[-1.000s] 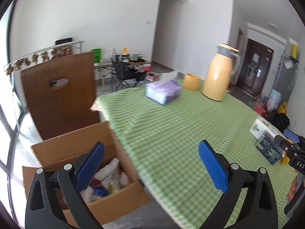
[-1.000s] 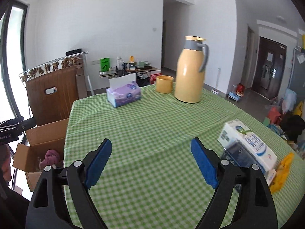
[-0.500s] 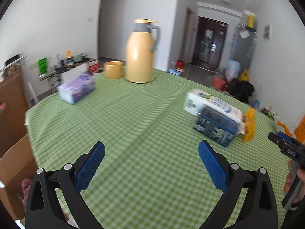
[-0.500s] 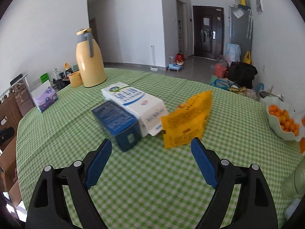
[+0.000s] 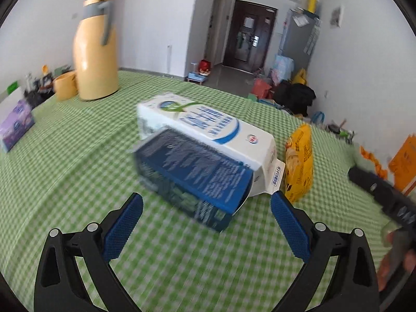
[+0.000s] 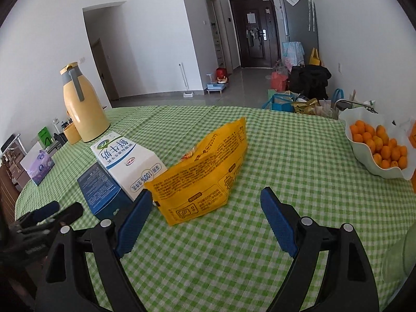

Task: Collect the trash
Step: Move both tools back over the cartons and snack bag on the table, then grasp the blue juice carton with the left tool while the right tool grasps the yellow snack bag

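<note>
Right wrist view, near to far, with the milk carton as landmark: the right gripper (image 6: 205,208) stands wide open and empty, its left pad just at the near edge of the yellow snack bag (image 6: 205,174), which leans against the right side of the white milk carton (image 6: 127,161). A dark blue box (image 6: 101,192) lies touching the carton's left side. Well behind the carton stand a yellow thermos jug (image 6: 80,104) and, to its left, a tissue box (image 6: 39,166). Far right of the carton, a bowl of small oranges (image 6: 374,166) rests on the green checked tablecloth (image 6: 286,156).

Left wrist view: the left gripper (image 5: 206,213) is likewise wide open and holds nothing; the blue box (image 5: 192,171) lies just ahead, between and beyond its pads, with the carton (image 5: 208,127) behind and the bag (image 5: 299,163) to the carton's right.

Likely risks: closing on the bag's thin edge may let it slip or drag the carton; the two grippers work close together and could collide; the blue box, wide against the jaws, may be pushed rather than gripped.

Only the right view shows the oranges; only the left view shows the blue box's near end, though blurred.
</note>
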### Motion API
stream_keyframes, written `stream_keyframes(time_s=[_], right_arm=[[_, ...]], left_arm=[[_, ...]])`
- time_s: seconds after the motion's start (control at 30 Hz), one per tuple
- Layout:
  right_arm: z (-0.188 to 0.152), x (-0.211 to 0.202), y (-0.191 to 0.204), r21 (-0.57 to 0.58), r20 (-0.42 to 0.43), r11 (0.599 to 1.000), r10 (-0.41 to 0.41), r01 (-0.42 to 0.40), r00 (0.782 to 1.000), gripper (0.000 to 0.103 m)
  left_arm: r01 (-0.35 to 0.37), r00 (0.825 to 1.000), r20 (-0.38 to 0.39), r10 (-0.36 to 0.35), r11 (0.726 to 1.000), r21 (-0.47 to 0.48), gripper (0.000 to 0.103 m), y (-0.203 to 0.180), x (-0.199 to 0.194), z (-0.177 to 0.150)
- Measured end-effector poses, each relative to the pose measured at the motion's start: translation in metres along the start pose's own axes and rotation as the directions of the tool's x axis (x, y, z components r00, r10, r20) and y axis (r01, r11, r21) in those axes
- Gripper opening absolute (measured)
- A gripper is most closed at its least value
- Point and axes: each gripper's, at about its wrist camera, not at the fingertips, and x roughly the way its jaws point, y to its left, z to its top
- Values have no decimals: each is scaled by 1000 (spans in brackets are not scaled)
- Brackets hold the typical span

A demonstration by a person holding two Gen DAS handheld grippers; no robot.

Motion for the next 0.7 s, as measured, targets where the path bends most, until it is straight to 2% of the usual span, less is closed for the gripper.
stream_keyframes(time_s=[0.1,0.17,0.27,0.33,0.4,0.43,0.5,0.57,0.63,0.7], right_arm=[[0,6,-1,10,6,1000,23,-23,1000,82],[-4,13,-4,13,-20,1000,28,-28,999,82],[-7,17,-6,19,-41,999,35,-34,999,82],[-7,16,-8,19,-40,999,35,-34,999,82],[-6,15,-10,26,-33,999,39,-38,999,82],[-6,15,-10,32,-33,999,43,-42,999,82],[-7,17,-7,34,-39,998,54,-52,998,82],[-9,22,-4,24,-54,998,56,-54,997,82],[-10,23,-2,19,-61,998,59,-58,996,82],[-9,21,-2,18,-56,998,56,-56,997,82]], left_arm=[[-117,992,-31,120,988,102,96,-7,29,-6],[-153,987,-34,159,978,145,97,3,30,-12],[-233,973,12,233,969,85,97,44,5,-22],[-324,945,59,322,946,22,97,80,-19,-30],[-403,905,103,414,909,-106,95,123,-41,-36],[-412,900,84,428,897,-161,95,138,-49,-36],[-289,950,25,310,909,-299,95,160,-52,-31],[-123,991,-2,131,925,-359,95,153,-43,-25],[-39,999,16,48,941,-336,95,127,-33,-18],[-50,998,8,55,961,-270,95,93,-17,-8]])
